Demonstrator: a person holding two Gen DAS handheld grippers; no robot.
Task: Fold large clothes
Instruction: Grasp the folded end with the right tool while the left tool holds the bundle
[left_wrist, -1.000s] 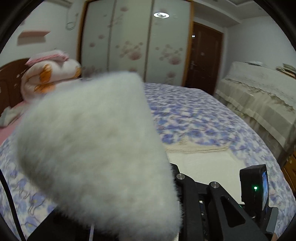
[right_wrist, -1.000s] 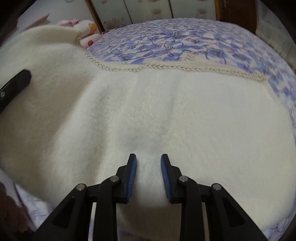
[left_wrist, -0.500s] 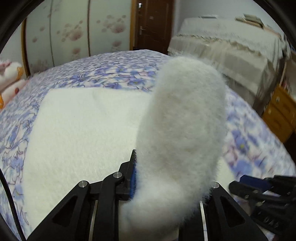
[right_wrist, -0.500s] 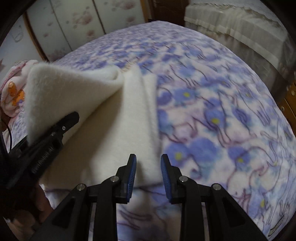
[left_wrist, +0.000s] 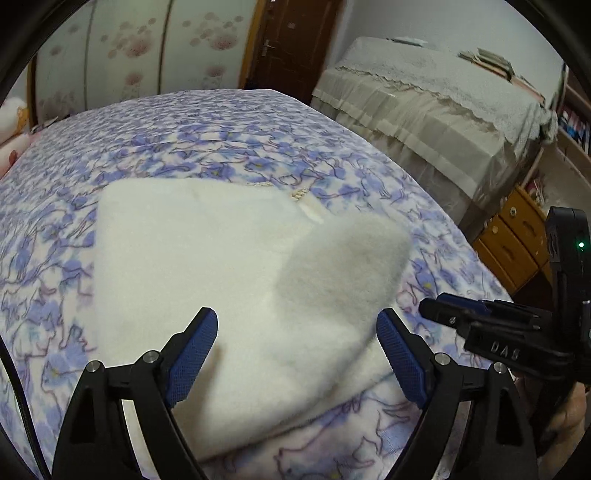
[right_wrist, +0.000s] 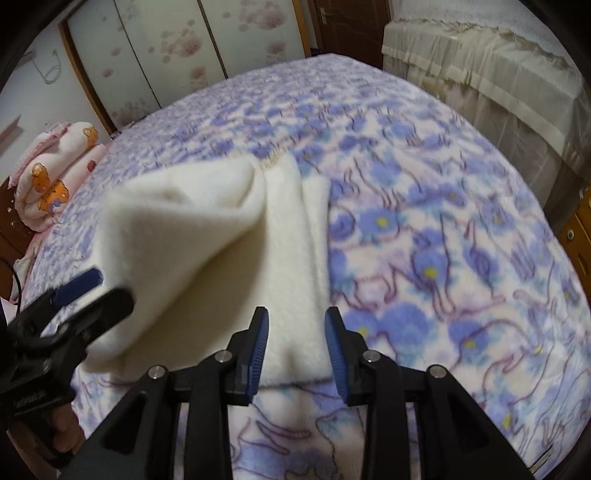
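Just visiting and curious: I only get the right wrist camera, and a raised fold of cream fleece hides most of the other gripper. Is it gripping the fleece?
Observer: No. The left gripper has its jaws opening and already wide apart. The cream fleece garment lies between them, but the pads are not pressing on it.
Operator: What is behind that raised fold?
Observer: The rest of the garment lies flat on the purple floral bedspread. Only one corner stands up.
Operator: Is anything on that lace-covered furniture?
Observer: A stack of books lies on top of it.
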